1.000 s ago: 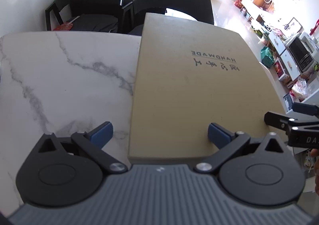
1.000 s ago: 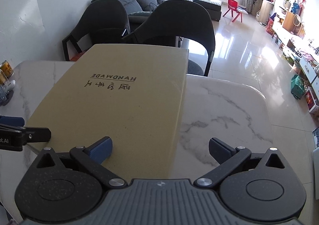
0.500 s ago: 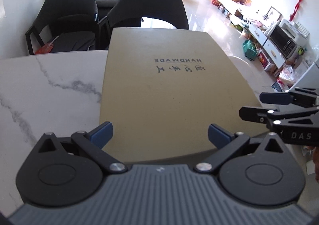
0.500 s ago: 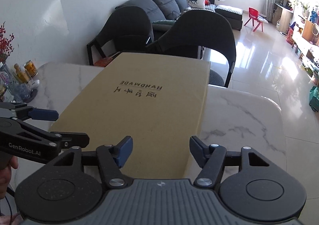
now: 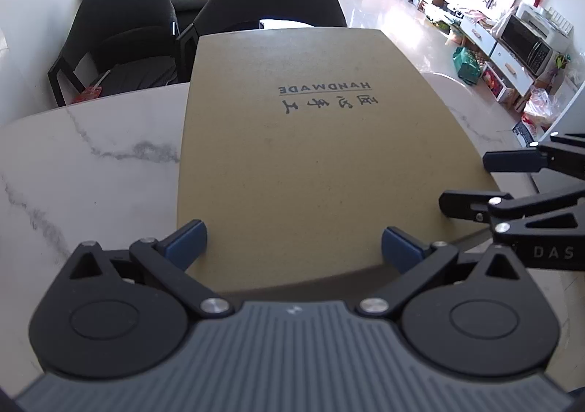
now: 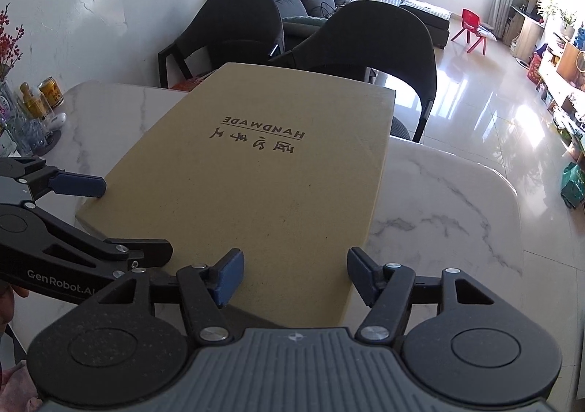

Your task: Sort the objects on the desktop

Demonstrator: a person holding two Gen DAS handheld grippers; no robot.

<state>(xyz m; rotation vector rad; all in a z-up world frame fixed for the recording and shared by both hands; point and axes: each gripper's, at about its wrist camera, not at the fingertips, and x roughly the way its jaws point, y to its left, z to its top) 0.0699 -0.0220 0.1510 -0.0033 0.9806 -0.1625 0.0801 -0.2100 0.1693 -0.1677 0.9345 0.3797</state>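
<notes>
While the left gripper [image 5: 294, 243] stays wide open beside it, the right gripper [image 6: 294, 275], narrower than a second ago, opens slightly again over the brown box [image 6: 256, 185] on the marble table [image 6: 449, 214], so no grasp yet.

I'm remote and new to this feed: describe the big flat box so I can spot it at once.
Find the white marble table in front of the two dark chairs. The box lies flat on it, its far end overhanging toward the chairs. It is the only tan cardboard item, printed "HANDMADE" above brush characters, unlike the cans at the table's left edge.
</notes>
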